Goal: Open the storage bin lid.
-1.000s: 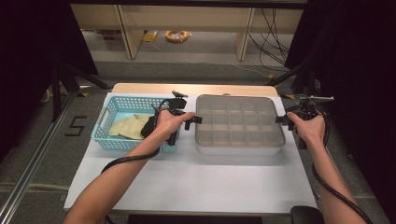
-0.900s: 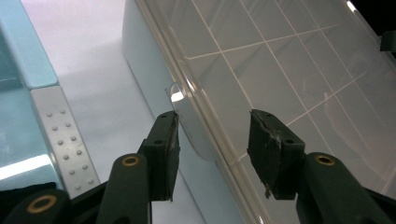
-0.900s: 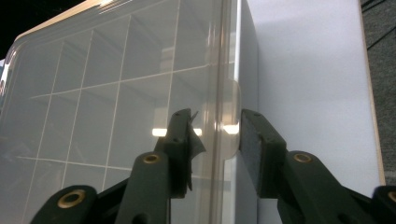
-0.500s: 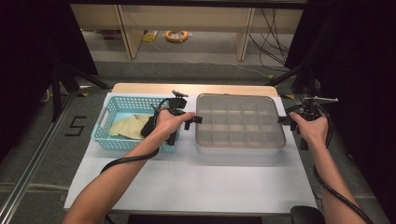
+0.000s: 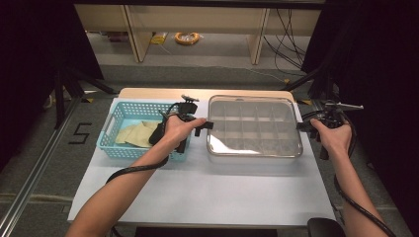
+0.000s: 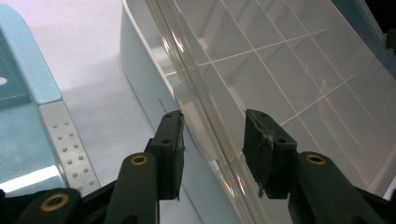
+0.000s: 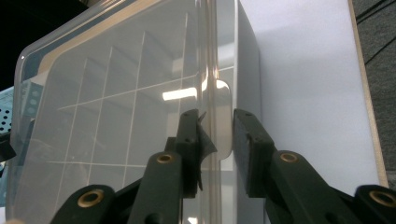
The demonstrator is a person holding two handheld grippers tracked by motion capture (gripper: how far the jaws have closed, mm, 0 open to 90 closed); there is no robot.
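The clear box (image 5: pixel 254 126) lies at the centre right of the high view, its long axis running between your two grippers. Your left gripper (image 6: pixel 212 135) and right gripper (image 7: pixel 217 140) each straddle a lid tab, jaws just closing, not yet pressing.

A white-topped desk (image 5: pixel 197 192) is carrying two things: a clear compartment box (image 5: pixel 254 126) sitting at about two o'clock of its centre, and a light-blue basket (image 5: pixel 111 129) sitting at ten o'clock, well apart from the box.
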